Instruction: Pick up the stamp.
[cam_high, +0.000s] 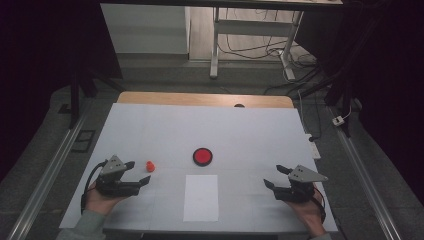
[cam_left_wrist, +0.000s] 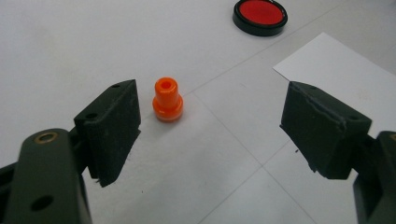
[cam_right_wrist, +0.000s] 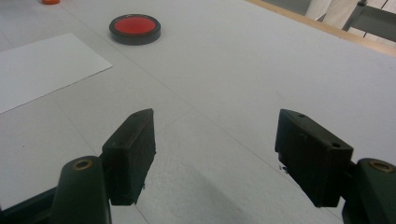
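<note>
- Orange peg (cam_left_wrist: 167, 99) is standing upright near the worktop's (cam_high: 250, 130) left edge, just ahead of our left gripper (cam_high: 138, 173).
- We are centring it between the wide-apart fingers (cam_left_wrist: 114, 130).
- Our right gripper (cam_high: 276, 177) is waiting, also spread.

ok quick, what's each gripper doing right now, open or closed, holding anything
Left gripper: open, holding nothing; the small orange plastic stopper stands just ahead of its jaws.
Right gripper: open, holding nothing.
</note>
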